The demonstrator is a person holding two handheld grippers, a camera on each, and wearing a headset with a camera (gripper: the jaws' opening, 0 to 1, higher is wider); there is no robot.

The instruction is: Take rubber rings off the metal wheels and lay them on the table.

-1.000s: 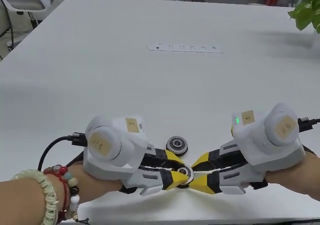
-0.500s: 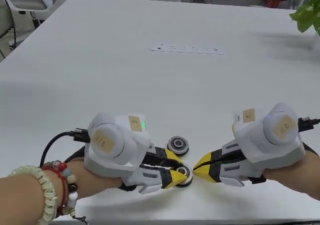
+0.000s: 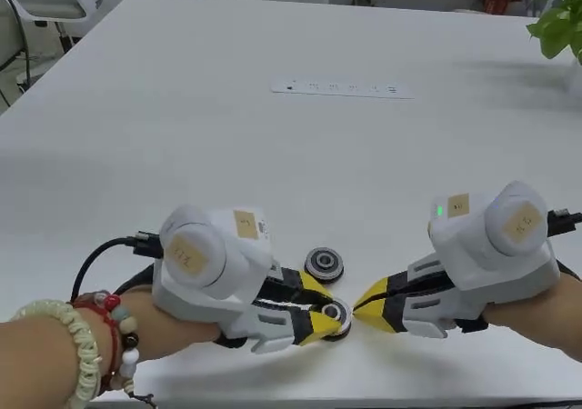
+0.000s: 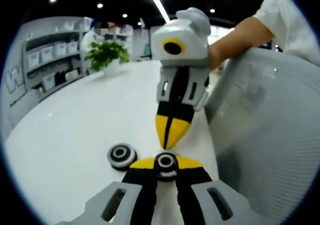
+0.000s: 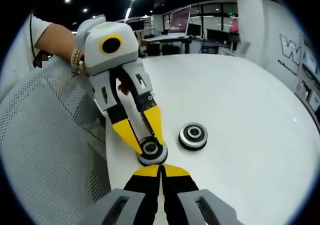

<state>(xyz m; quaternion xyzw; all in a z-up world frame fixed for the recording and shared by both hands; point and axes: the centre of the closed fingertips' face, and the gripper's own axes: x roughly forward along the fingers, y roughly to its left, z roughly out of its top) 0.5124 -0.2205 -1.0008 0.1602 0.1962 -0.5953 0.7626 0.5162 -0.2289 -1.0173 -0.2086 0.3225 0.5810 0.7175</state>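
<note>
Left tongs [image 3: 325,319] pinch the near wheel [image 5: 151,150]; right tongs [image 3: 360,306] pressed together, empty, just beside it. Your near and far wheel [image 3: 323,264] both look ringed; all remains.

Metal wheels [image 3: 324,264]: two. Grippers: two, left gripper [image 3: 333,315] and right gripper [image 3: 356,306]. Power strip [image 3: 341,88]: one. Plant [image 3: 555,14]: one.

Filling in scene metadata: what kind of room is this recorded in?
Probably an open-plan office or lab. The large white table carries a flat white power strip, wall shelves of white storage bins stand near a potted green plant, and desks with dark monitors line the far side.
</note>
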